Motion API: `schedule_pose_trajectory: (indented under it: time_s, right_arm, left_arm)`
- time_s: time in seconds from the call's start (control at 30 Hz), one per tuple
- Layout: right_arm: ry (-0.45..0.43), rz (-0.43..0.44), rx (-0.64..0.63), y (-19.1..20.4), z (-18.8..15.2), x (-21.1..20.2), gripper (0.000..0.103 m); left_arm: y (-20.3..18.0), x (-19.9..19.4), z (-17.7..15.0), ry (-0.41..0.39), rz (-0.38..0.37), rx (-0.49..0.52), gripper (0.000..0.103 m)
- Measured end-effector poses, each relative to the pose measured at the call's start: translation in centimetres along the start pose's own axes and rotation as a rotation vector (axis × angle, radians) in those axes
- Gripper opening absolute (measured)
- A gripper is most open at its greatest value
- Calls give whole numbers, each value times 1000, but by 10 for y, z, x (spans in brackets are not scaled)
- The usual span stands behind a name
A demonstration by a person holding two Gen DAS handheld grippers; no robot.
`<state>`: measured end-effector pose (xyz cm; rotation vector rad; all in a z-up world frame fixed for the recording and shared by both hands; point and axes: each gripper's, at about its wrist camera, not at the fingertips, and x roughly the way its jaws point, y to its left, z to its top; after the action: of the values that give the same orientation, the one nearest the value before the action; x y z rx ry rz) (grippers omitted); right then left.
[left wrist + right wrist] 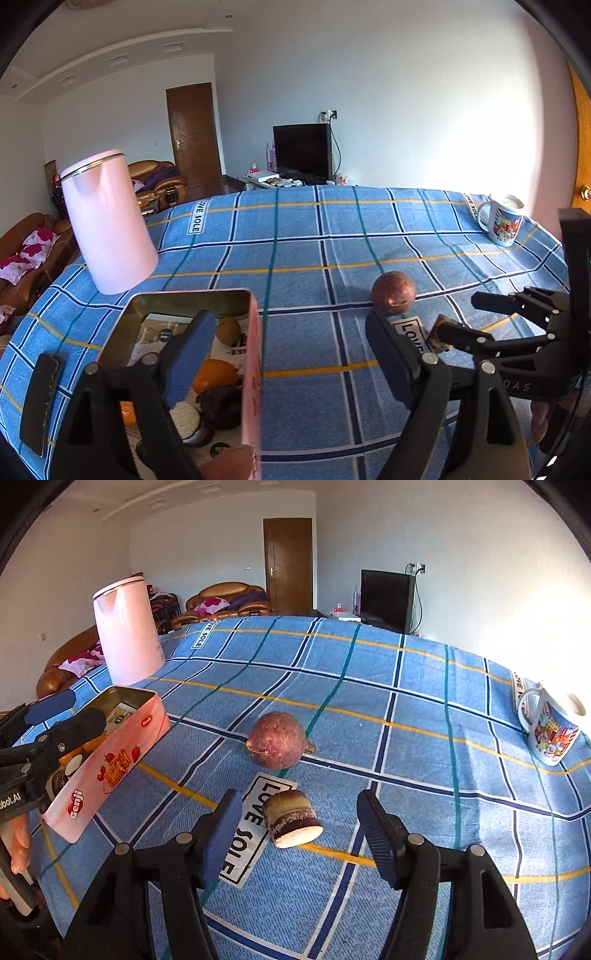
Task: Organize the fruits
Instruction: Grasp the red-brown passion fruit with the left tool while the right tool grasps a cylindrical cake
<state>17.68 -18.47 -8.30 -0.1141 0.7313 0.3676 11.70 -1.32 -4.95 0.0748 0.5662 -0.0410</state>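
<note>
You work on a table covered with a blue checked cloth with yellow, green and dark blue lines and white "LOVE SOLE" labels. Behind it you see a white-walled room with a brown wooden door, brown leather sofas with flowered cushions, and a black television.

At the far left of the table stands a tall pale pink kettle, and at the far right edge a white mug with a colourful cartoon print. A flat black phone lies at the near left edge.

The round reddish-purple fruit lies alone in the middle of the cloth. Just in front of it lies a small brown and cream layered cylinder on its side, between the two fingers of your right gripper, whose jaws stand apart and do not touch it.

The pink rectangular tin box is at your left, with an orange fruit, a brownish round fruit and dark round pieces inside. Your left gripper is over the box's right wall, with jaws wide apart and nothing between them.
</note>
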Motion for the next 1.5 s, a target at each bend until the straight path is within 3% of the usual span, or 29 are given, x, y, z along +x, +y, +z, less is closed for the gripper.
schedule_pose_trajectory:
  time_s: [0.17,0.23,0.33,0.43,0.57,0.73,0.97,1.07,1.23,1.5]
  right_arm:
    - [95,27,9,-2,1,25,63]
    - [121,35,10,-3,-1,32,38]
    - [125,37,6,-4,-1,34,38]
    - [77,13,46,-17,1,24,37]
    - [2,-93,134,-47,9,13,37]
    - [-55,-150,211,-72,12,6,38]
    - [-107,-147,258,-82,11,4,38]
    - [-123,-128,262,-82,9,2,38]
    - [-123,-120,227,-73,10,1,38]
    - [-188,-115,189,-66,8,-11,38]
  left_arm:
    - [-15,13,8,31,-10,32,86]
    - [-20,19,10,44,-22,37,86]
    - [-29,27,12,63,-31,45,86]
    - [-39,37,15,80,-36,55,86]
    - [-60,56,18,113,-72,72,86]
    - [-84,81,22,170,-128,85,86]
    - [-94,118,22,251,-123,64,84]
    - [-95,129,20,286,-131,49,76]
    - [-96,137,19,319,-164,29,53]
    - [-89,120,17,257,-148,0,53]
